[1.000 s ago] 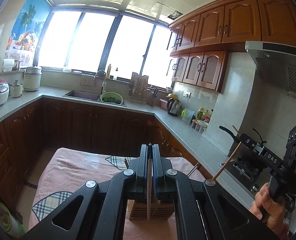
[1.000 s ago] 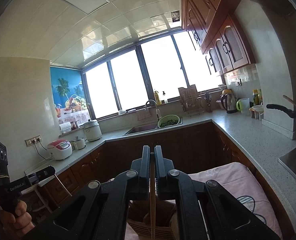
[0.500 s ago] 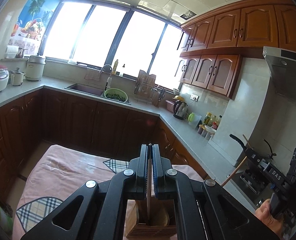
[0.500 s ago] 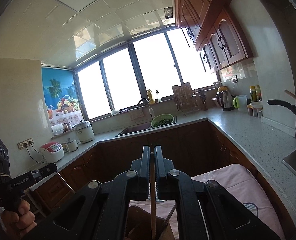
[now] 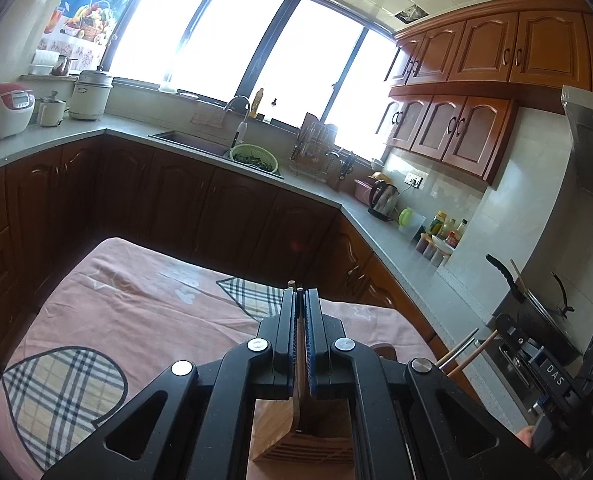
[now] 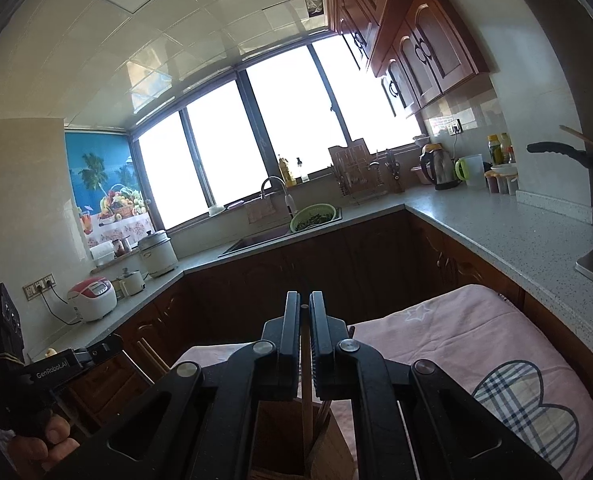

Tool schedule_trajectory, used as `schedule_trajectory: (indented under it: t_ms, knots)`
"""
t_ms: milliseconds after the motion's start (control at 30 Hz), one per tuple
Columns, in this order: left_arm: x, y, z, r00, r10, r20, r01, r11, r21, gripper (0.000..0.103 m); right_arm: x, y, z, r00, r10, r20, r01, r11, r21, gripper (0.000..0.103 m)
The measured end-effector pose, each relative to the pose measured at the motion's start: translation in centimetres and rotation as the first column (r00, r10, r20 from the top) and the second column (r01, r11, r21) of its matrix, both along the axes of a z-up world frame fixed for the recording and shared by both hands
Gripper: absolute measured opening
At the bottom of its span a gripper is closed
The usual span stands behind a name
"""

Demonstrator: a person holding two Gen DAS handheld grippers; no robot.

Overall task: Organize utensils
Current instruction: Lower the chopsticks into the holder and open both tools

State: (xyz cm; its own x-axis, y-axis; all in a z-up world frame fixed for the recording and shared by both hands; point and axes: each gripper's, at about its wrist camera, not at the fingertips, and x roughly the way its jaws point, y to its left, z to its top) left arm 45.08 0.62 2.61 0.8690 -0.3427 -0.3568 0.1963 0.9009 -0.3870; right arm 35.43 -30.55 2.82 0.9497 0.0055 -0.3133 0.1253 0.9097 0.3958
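Wooden holder (image 5: 302, 436) base cut off below, left gripper (image 5: 300, 312) clamped on pale chopstick (image 5: 299, 364), right gripper (image 6: 304, 316) clamped on brown chopstick (image 6: 306, 408), both reaching into holder.

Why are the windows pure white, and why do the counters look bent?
Left wrist view: the windows are overexposed, so nothing shows outside, and the dark lower cabinets lose detail. Right wrist view: the fisheye lens bows the countertop and window frames, and darkens the corners.

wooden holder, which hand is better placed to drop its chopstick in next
Either, with little to choose. The left gripper and the right gripper are each shut on a chopstick whose lower end already reaches into the wooden holder. The right's tip looks slightly deeper, so right.
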Motion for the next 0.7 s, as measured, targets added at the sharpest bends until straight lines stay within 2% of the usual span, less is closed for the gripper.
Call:
schedule_trajectory:
  t_ms: [233, 333, 633, 700]
  knots:
    - [0.8, -0.9, -1.4, 0.998, -0.018, -0.052, 0.019, 1.000, 0.021, 0.004, 0.0, -0.4, -1.6, 0.999, -0.024, -0.023, 0.024, 0.999, 0.025, 0.004]
    - [0.8, -1.1, -1.1, 0.999, -0.007, -0.042, 0.008, 0.999, 0.044, 0.004, 0.1, -0.6, -1.6, 0.999, -0.024, -0.029, 0.025, 0.999, 0.027, 0.005]
    - [1.1, -1.0, -0.9, 0.999, -0.015, -0.052, 0.018, 0.999, 0.051, 0.004, 0.4, -0.8, -1.4, 0.999, -0.012, -0.048, 0.013, 1.000, 0.026, 0.005]
    - [1.3, -1.3, -0.9, 0.998, -0.018, -0.058, 0.021, 0.998, 0.065, 0.004, 0.6, -0.9, -1.4, 0.998, -0.007, -0.055, 0.009, 0.999, 0.031, 0.009]
